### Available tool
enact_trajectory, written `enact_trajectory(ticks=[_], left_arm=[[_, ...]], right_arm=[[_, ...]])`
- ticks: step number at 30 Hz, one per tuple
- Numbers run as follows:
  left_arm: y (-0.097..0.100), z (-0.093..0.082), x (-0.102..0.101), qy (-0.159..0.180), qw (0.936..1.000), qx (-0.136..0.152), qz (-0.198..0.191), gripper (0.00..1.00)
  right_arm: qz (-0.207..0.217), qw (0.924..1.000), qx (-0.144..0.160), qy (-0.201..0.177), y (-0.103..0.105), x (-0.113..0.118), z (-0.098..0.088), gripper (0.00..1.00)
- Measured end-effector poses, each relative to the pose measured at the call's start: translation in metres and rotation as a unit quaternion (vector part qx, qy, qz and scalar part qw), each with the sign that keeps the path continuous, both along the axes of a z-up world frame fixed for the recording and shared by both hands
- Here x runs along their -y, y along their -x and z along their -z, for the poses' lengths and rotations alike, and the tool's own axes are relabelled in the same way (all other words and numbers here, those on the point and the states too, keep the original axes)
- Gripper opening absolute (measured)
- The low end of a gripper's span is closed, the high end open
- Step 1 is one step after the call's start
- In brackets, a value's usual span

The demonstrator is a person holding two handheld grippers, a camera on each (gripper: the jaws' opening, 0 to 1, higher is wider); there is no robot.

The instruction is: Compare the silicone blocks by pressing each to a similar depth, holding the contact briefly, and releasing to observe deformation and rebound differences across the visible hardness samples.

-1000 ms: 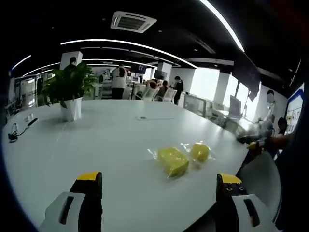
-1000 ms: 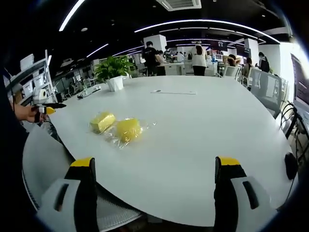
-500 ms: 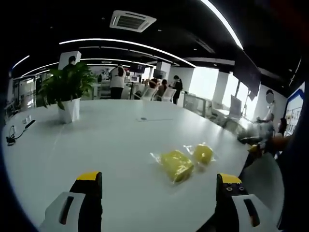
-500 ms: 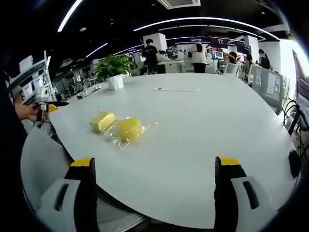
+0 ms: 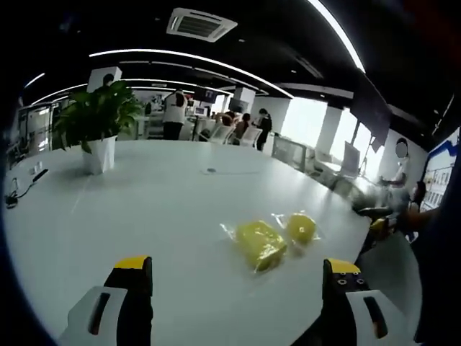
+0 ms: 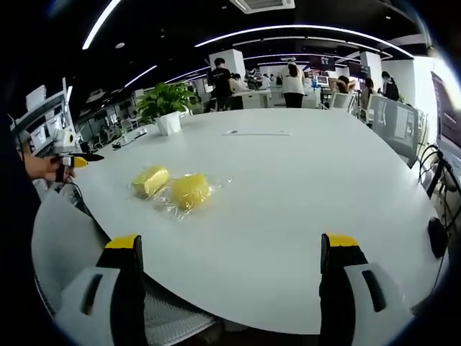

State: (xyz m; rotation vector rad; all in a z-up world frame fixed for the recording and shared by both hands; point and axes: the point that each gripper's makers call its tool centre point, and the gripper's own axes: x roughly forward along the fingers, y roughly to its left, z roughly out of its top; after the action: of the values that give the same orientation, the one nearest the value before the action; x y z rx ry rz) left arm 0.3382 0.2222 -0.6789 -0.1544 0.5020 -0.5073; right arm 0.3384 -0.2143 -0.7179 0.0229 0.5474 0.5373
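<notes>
Two yellow silicone blocks in clear plastic wrap lie side by side on the white table point(image 5: 158, 209). In the left gripper view the squarer block point(image 5: 259, 242) is nearer and the rounder block point(image 5: 300, 228) sits behind it to the right. In the right gripper view the rounder block point(image 6: 189, 191) is nearer, with the squarer block point(image 6: 150, 180) to its left. My left gripper point(image 5: 238, 281) is open, short of the blocks and above the table. My right gripper point(image 6: 230, 252) is open too, off the table's near edge. The left gripper's yellow tip point(image 6: 74, 161) shows at the far left, held by a hand.
A potted plant point(image 5: 97, 130) stands far back on the table point(image 6: 302, 187), with a cable point(image 5: 18, 191) near its left edge. A grey chair point(image 6: 65, 238) sits by the table edge. People stand and sit at desks in the background.
Both views have shifted slightly with the hands; the blocks lie where they were. Both grippers stay open.
</notes>
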Motion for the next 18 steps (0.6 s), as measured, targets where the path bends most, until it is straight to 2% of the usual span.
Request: enact_trajectory(ticks=[2,8,11,16,18], left_arm=[[-0.002,-0.004,0.001,0.012,0.9999,0.002,-0.003,1.00],[-0.009,-0.020,0.005,0.018,0.9998,0.004,-0.006,1.00],[-0.022,-0.018,-0.002,0.021,0.9997,0.009,-0.004,1.00],[-0.025,-0.021,-0.005,0.013,0.9996,0.023,-0.001,1.00],[-0.025,-0.020,-0.005,0.021,0.9996,0.019,-0.004,1.00]], right_arm=[[0.001,1.0000,0.000,0.003,0.000,0.001,0.001,0.96],[0.010,0.9999,0.004,0.001,-0.003,0.003,-0.001,0.96],[0.007,1.0000,0.002,0.003,-0.001,0.001,-0.001,0.96],[0.006,1.0000,0.004,0.003,-0.003,-0.001,-0.001,0.96],[0.006,1.0000,0.003,0.003,-0.003,-0.001,-0.001,0.96]])
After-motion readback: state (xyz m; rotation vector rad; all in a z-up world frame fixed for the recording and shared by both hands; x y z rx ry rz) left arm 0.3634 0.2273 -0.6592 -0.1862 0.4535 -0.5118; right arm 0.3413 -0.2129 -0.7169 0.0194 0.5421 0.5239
